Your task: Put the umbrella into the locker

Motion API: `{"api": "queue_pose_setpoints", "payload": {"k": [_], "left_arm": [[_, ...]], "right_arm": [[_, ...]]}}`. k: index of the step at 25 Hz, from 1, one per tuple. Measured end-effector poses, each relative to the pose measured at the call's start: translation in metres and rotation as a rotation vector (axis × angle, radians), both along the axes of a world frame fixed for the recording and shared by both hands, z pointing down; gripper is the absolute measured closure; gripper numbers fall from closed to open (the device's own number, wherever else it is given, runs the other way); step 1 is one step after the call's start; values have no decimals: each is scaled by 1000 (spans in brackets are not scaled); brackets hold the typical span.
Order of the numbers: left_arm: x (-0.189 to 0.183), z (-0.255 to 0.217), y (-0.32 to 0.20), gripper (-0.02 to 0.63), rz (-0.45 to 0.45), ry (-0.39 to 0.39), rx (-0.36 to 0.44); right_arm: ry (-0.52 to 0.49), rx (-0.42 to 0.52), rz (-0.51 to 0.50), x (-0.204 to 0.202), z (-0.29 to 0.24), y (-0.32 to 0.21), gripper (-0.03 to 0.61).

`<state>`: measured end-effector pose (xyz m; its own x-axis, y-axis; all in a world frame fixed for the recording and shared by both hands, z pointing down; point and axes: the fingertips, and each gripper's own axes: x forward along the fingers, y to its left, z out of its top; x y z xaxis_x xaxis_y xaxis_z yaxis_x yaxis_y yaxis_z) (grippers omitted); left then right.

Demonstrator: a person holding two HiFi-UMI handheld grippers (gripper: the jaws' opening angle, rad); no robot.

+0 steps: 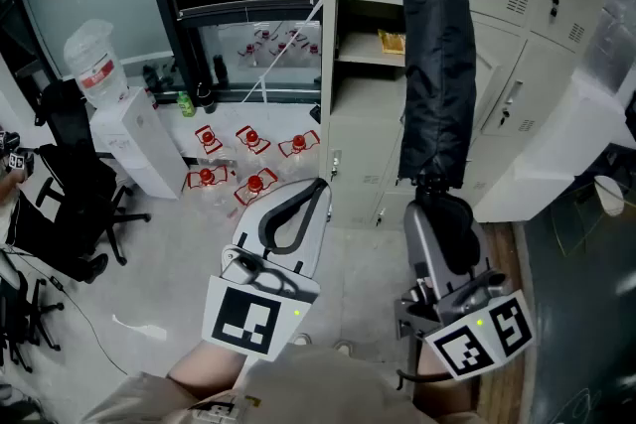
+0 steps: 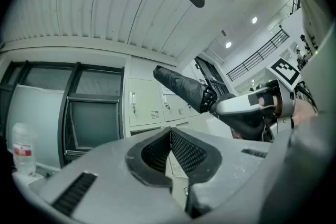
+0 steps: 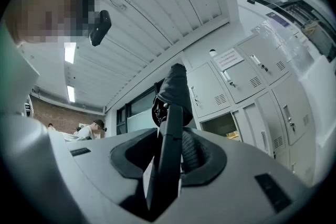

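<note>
A folded black umbrella (image 1: 435, 55) stands out lengthwise from my right gripper (image 1: 444, 213), whose jaws are shut on its dark handle. Its far end reaches up across the beige lockers. In the right gripper view the handle (image 3: 170, 134) runs between the pads and the umbrella's canopy (image 3: 176, 86) rises beyond. An open locker compartment (image 1: 366, 65) with a shelf lies just left of the umbrella, also in the right gripper view (image 3: 223, 124). My left gripper (image 1: 316, 186) hangs lower left, shut, with nothing in it (image 2: 169, 131). From the left gripper view the umbrella (image 2: 184, 87) shows at the right.
Several water bottles with red caps (image 1: 248, 159) lie on the floor by a white dispenser (image 1: 124, 119) with a jug. A black office chair (image 1: 60, 189) stands at the left. A white cabinet (image 1: 561, 149) juts out at the right. Closed locker doors (image 1: 517, 5) fill the upper right.
</note>
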<state>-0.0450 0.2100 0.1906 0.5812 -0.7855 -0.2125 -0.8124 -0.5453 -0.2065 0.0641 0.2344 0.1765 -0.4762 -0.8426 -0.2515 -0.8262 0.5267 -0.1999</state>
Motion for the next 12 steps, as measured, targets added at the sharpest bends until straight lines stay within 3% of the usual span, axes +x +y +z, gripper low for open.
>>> {"api": "queue_pose_setpoints", "payload": {"k": [12], "left_arm": [[7, 5, 0, 604, 21, -23, -5]], "right_arm": [[-29, -9, -15, 3, 1, -2, 442]]}}
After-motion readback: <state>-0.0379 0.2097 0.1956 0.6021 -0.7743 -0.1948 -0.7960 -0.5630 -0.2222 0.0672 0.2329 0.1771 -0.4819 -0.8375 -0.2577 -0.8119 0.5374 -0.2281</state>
